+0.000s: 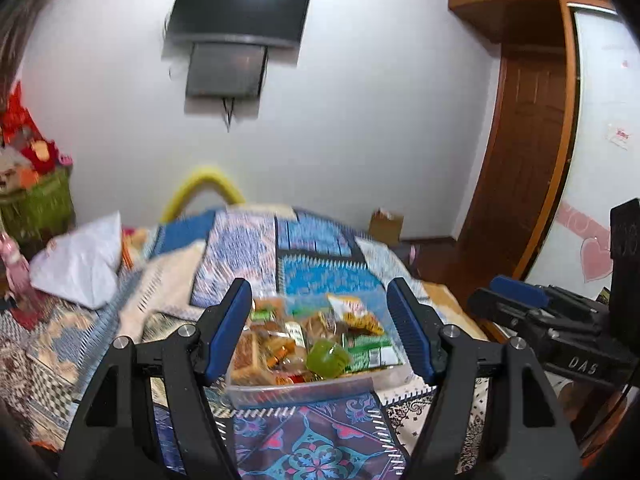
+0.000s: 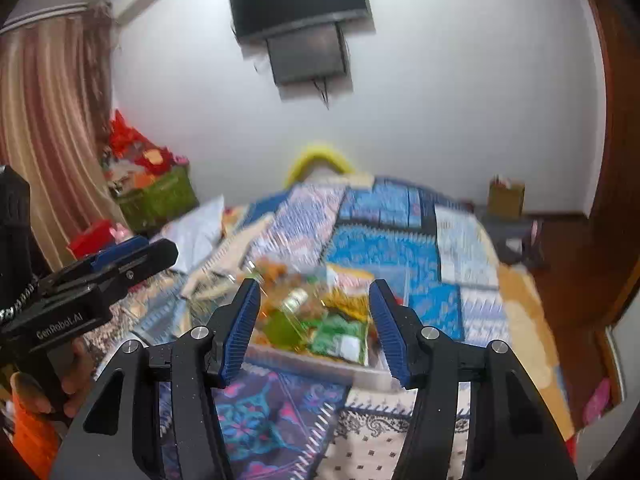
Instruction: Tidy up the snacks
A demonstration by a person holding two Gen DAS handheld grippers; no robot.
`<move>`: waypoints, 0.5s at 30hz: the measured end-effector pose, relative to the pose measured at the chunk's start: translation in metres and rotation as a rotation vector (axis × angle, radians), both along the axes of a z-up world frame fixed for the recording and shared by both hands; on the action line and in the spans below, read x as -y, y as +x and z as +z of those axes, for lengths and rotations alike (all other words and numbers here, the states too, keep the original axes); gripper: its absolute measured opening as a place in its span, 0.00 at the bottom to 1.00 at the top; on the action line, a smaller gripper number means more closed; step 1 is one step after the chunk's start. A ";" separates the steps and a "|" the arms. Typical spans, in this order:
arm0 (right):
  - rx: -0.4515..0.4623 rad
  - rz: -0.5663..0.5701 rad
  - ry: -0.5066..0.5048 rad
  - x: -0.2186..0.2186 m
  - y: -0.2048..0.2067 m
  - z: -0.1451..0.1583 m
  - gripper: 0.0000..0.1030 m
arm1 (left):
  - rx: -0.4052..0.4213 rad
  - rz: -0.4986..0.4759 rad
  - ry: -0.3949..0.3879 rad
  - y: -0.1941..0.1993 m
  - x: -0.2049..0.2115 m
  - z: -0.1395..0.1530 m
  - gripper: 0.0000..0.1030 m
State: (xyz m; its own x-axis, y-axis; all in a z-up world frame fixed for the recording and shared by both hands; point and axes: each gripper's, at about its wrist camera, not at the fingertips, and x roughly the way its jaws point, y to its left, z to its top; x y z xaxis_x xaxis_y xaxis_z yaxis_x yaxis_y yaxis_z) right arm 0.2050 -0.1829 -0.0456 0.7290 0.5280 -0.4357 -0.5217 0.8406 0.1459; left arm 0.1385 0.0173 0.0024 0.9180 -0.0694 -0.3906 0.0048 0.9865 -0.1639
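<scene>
A clear plastic container (image 1: 304, 394) full of wrapped snacks sits on the patterned bedspread, with a green jelly cup (image 1: 326, 356) on top near its front. My left gripper (image 1: 320, 324) is open and empty, held just before the container. My right gripper (image 2: 314, 320) is also open and empty, facing the same container (image 2: 320, 364), whose green packets (image 2: 340, 340) show between the jaws. The right gripper appears at the right edge of the left wrist view (image 1: 520, 300), and the left gripper at the left edge of the right wrist view (image 2: 120, 260).
The patterned bedspread (image 1: 312, 440) covers the bed. A white pillow (image 1: 84, 264) lies at the left. A green basket (image 2: 156, 196) of colourful things stands by the curtain. A television (image 1: 240, 8) hangs on the wall. A wooden wardrobe (image 1: 528, 140) stands at the right.
</scene>
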 end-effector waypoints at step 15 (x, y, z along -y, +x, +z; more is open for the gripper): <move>0.163 -0.042 0.033 0.002 -0.050 0.031 0.91 | 0.139 0.042 0.054 -0.069 -0.002 0.034 0.99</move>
State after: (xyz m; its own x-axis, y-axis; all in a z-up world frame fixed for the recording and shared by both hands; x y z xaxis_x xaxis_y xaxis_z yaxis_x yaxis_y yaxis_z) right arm 0.1553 -0.1854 -0.0143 0.8100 0.5081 -0.2927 -0.5055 0.8581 0.0904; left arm 0.0699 0.0189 0.0364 0.9650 -0.0120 -0.2620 -0.0177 0.9937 -0.1108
